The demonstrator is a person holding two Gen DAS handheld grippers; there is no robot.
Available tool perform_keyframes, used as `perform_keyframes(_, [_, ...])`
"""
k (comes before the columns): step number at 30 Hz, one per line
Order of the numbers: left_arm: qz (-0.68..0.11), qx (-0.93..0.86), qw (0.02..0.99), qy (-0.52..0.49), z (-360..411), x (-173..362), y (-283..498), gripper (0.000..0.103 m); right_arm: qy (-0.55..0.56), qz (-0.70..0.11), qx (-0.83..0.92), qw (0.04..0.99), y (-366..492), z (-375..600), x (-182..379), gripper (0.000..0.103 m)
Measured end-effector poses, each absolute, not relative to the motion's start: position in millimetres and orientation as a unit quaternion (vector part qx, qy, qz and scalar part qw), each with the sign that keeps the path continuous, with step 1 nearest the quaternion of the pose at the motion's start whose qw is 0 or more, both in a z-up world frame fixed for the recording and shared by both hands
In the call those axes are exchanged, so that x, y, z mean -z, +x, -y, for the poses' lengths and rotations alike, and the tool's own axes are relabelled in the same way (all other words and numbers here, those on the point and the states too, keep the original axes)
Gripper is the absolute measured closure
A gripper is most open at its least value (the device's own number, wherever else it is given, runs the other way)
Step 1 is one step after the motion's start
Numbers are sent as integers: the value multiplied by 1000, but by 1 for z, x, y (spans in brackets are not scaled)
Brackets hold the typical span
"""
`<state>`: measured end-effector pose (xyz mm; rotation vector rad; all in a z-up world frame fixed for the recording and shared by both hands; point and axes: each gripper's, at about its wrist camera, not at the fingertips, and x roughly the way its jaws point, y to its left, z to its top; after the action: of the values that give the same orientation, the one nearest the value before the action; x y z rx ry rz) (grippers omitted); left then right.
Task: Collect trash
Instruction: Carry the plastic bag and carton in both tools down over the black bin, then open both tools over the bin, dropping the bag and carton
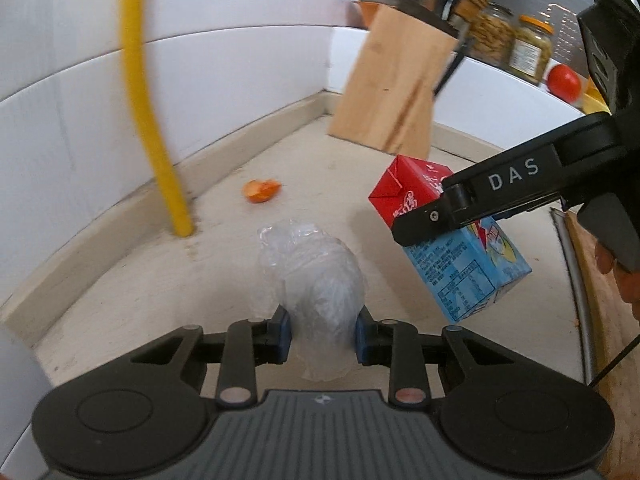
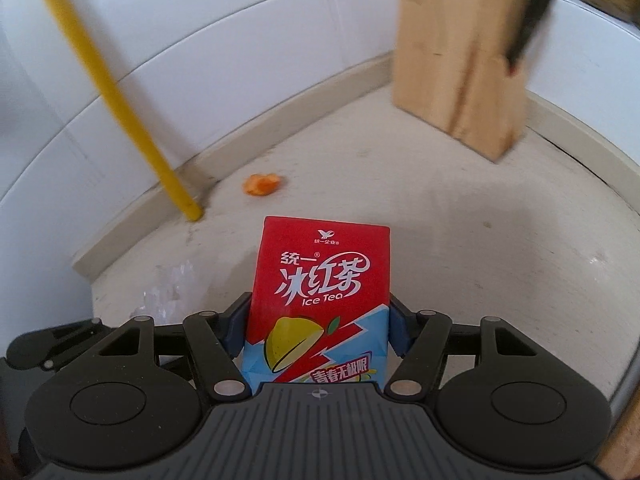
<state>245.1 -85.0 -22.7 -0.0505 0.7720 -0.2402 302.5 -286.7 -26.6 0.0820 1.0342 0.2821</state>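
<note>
Left gripper (image 1: 320, 330) pinching crumpled clear plastic wrap (image 1: 316, 276), lifted over pale counter (image 1: 120, 312). Right gripper (image 2: 318, 328) clamping ice tea carton (image 2: 320, 300) by sides, in air. Orange peel (image 1: 261, 190) lying near yellow pipe (image 1: 160, 140), knife block (image 1: 394, 80) behind.

Your red-and-blue ice tea carton (image 2: 318, 308) lost its lower end behind the gripper body at the bottom of the right wrist view. The yellow pipe (image 1: 140, 80) ran off the top left edge, smeared. The light wooden knife block (image 2: 464, 56), upper right, was blurred and cropped; jar labels were unreadable.
</note>
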Motion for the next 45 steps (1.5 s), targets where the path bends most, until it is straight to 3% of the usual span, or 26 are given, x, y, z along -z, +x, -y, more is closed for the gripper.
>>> perform_keyframes(25, [-387,-38,918,-81,-51,27,127,79,-36,-518,-310,796,255,96,37,31])
perform_keyframes(39, [-472,-112,868,-105,-91,89,66,78,-85,-570,-384,722,202,-7,99,31])
perform_keyframes(42, [-490,-120,857,-107,-96,102,69,73,-94,-584,-379,711,195,-15,114,31])
perform_keyframes(45, [-511,-123,844,-112,-99,115,78,61,-96,-601,-366,704,196,-24,134,29])
